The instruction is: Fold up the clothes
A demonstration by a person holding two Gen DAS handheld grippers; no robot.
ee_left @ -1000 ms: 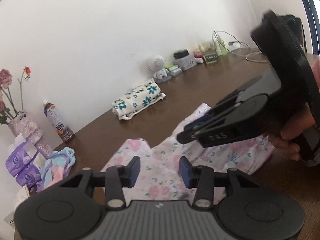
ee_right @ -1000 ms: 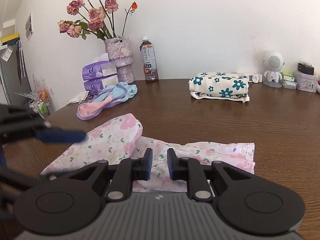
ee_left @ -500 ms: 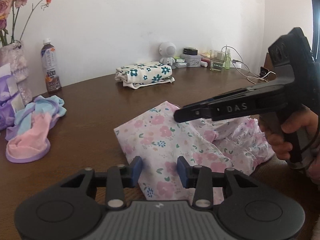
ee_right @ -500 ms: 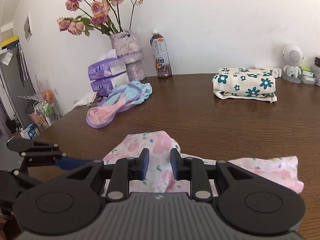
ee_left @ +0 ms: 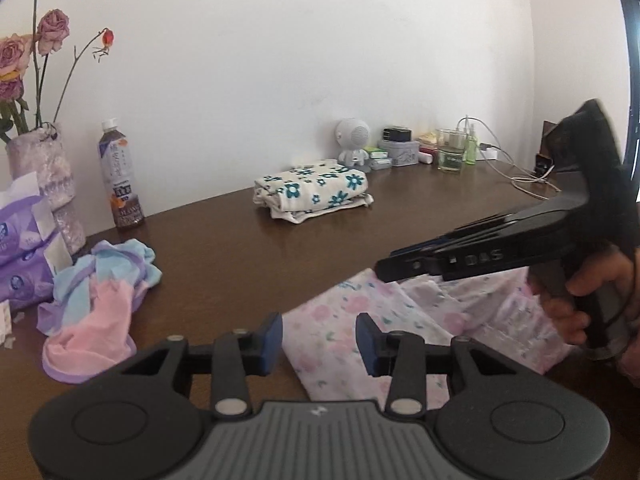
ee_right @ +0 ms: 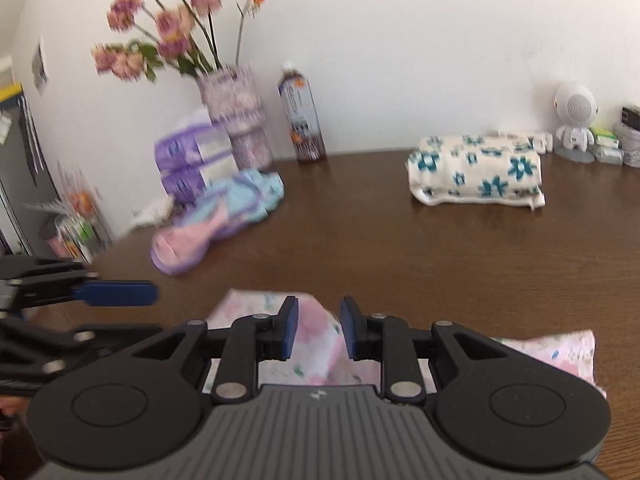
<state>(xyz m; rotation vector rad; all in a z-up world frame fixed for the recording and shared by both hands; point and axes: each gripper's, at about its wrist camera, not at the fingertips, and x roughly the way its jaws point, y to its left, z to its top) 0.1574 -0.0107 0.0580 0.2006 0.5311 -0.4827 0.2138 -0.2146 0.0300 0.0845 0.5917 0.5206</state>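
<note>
Pink floral garment (ee_left: 344,336) crumpled, soft, on wood table (ee_left: 248,256)

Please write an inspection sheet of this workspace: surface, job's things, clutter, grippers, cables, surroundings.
Surface: brown wooden table.
Job's things: pink floral garment crumpled at the near edge; folded teal-flower cloth near the wall; pastel garment heap, unfolded.
Clutter: drink bottle, vase of roses, tissue packs, white figurine, glass jar, small boxes.
Grippers: left gripper open above the floral garment; right gripper open, cloth showing between its pads.
Cables: white cable on the far right of the table.
Surroundings: white wall.
</note>
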